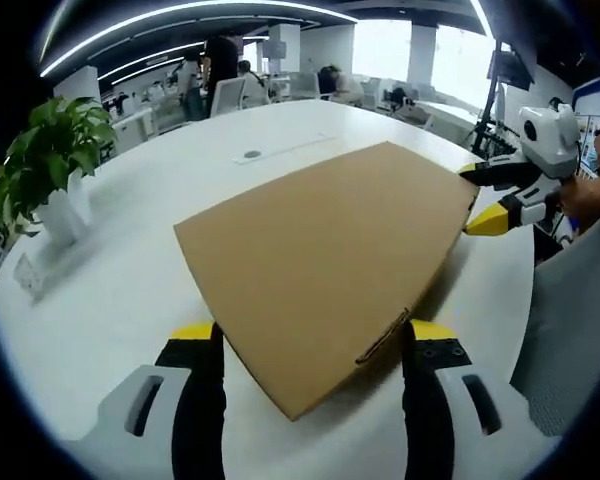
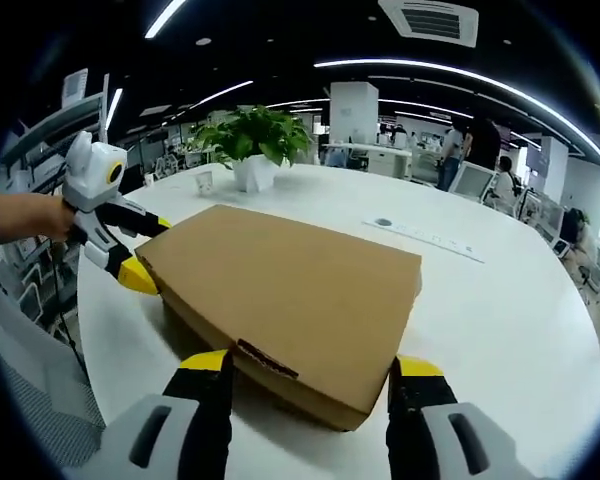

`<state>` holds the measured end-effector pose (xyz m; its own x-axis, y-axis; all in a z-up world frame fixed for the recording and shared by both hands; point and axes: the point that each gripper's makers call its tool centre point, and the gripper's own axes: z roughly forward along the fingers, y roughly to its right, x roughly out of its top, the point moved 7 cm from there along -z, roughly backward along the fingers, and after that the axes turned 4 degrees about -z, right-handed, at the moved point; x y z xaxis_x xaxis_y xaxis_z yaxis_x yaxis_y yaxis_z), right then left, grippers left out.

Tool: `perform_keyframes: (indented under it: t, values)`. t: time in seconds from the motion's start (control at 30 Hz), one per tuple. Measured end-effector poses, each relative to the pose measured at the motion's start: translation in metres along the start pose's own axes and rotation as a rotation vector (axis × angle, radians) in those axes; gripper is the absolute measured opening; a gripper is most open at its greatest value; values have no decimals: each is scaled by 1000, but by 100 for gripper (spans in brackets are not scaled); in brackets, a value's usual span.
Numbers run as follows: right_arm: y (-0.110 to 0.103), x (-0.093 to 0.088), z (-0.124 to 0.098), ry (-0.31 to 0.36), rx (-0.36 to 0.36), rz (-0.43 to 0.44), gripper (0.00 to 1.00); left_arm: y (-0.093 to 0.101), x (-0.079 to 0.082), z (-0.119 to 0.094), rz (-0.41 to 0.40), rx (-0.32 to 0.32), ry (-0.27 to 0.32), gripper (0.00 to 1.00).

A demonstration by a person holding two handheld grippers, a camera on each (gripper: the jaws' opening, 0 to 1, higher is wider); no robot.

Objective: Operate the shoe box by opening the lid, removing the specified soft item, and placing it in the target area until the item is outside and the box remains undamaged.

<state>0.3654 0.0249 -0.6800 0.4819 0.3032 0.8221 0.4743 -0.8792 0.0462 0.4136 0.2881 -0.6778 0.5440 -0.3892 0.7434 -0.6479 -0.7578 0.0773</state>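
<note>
- While I look along my left hand-held gripper (image 1: 312, 345), its jaws stand wide apart around a corner of the closed shoe box (image 1: 325, 255).
- My right hand-held gripper (image 2: 311, 375) is spread open too, straddling the opposite corner.
- I see the box lying flat on the white table (image 1: 110, 300), lid down.
- A potted plant (image 2: 252, 140) stands on the table beyond the box.

A potted plant (image 2: 252, 140) stands on the white table (image 2: 500, 300); distant figures, perhaps seated.

White grippers (image 1: 313, 345), black jaws, yellow tips.
</note>
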Motion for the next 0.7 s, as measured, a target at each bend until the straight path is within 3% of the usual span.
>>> perform_keyframes:
  t: [0.7]
  values:
    - [-32,1,-3,-16,24,-27,55,-10,-18,-28,1,-4,-17,71]
